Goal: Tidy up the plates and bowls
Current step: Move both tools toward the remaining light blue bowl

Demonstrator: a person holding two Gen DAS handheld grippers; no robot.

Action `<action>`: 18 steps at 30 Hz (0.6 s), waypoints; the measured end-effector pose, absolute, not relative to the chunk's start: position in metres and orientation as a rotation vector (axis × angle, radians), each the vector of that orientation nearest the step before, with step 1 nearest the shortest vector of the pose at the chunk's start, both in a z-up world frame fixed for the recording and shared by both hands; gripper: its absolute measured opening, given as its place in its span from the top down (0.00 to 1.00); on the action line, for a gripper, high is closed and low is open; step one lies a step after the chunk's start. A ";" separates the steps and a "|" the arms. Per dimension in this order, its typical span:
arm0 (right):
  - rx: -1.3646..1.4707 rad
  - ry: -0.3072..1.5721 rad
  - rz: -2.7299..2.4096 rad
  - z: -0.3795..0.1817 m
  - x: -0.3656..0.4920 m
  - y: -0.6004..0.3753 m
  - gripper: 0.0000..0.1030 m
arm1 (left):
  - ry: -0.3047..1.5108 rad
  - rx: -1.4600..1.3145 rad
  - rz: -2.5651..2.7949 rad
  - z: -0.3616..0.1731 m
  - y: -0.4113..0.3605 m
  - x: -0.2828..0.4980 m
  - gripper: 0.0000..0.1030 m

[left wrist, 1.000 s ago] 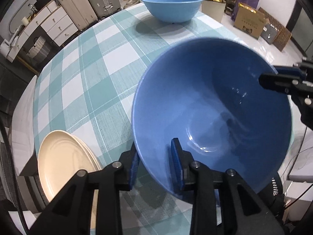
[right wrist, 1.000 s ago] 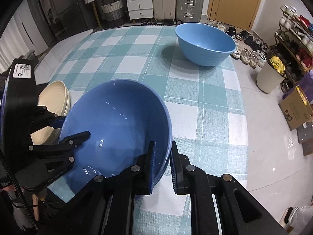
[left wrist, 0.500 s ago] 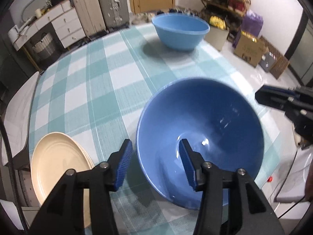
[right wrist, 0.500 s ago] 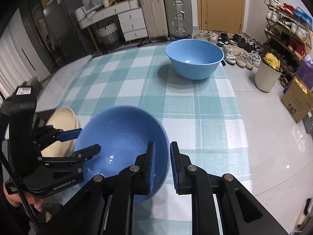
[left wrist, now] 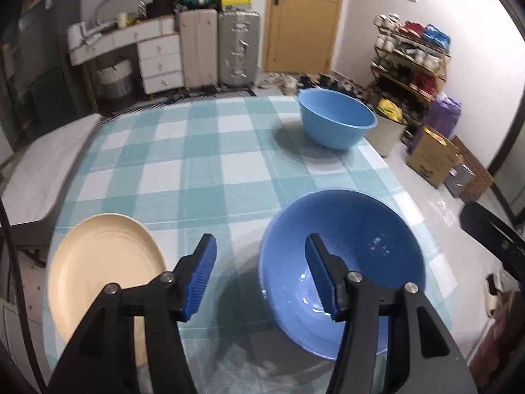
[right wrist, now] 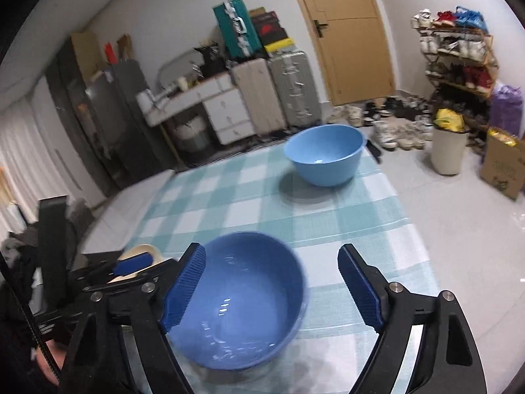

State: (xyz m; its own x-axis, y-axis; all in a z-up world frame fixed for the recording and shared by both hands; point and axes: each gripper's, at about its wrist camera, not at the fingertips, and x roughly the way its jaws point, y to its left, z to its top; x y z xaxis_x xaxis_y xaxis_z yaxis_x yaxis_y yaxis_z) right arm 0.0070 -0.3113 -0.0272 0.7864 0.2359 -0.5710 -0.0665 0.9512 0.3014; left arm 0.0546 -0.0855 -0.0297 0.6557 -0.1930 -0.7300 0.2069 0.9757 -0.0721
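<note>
Both tools just let go: the left tool (left wrist: 261, 275) and right tool (right wrist: 272, 285) have been spreading and grip nothing. The dark blue bowl (left wrist: 341, 256) sits on the checkered bench (left wrist: 203, 164) beside the cream plates (left wrist: 101, 262); the lighter bowl (right wrist: 325, 154) sits at the far end.

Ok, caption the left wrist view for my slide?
Left gripper open above the near blue bowl, cream plates beside it on the checked tablecloth.
</note>
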 end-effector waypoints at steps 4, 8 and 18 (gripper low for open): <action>0.356 0.595 0.188 -0.035 -0.006 -0.320 0.11 | 0.710 -0.008 -0.190 -0.025 -0.083 0.034 0.18; 0.413 0.557 0.215 -0.041 -0.013 -0.327 0.10 | 0.557 -0.012 -0.146 -0.016 -0.082 0.011 0.00; 0.402 0.492 0.151 -0.037 -0.020 -0.323 0.03 | 0.602 -0.002 -0.151 -0.020 -0.085 0.019 0.00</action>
